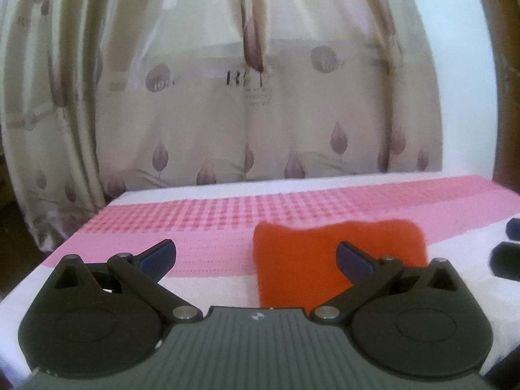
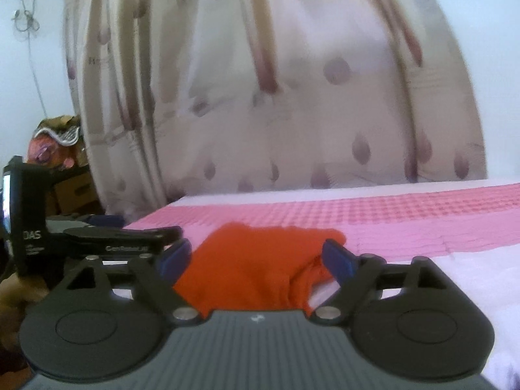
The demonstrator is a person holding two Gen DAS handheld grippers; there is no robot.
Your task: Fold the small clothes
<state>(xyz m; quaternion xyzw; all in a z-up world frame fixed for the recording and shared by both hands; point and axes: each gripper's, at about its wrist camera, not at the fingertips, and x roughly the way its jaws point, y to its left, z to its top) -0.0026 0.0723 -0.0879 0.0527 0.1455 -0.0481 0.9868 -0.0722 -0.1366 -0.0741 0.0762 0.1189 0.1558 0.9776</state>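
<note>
A small orange-red cloth (image 1: pixel 312 260) lies on the pink and white bed cover (image 1: pixel 211 227), folded over itself. In the left wrist view my left gripper (image 1: pixel 256 258) is open above the cover, its right finger over the cloth, its left finger over bare cover. In the right wrist view the cloth (image 2: pixel 256 266) lies between the open fingers of my right gripper (image 2: pixel 256 258), with a bunched fold at its right side. Neither gripper holds anything. The left gripper (image 2: pixel 107 243) shows at the left of the right wrist view.
A patterned beige curtain (image 1: pixel 260 97) hangs behind the bed. The bed's far edge runs below it. The right gripper's dark fingers (image 1: pixel 507 256) show at the right edge of the left view. Boxes and bags (image 2: pixel 61 162) stand at the far left beside the bed.
</note>
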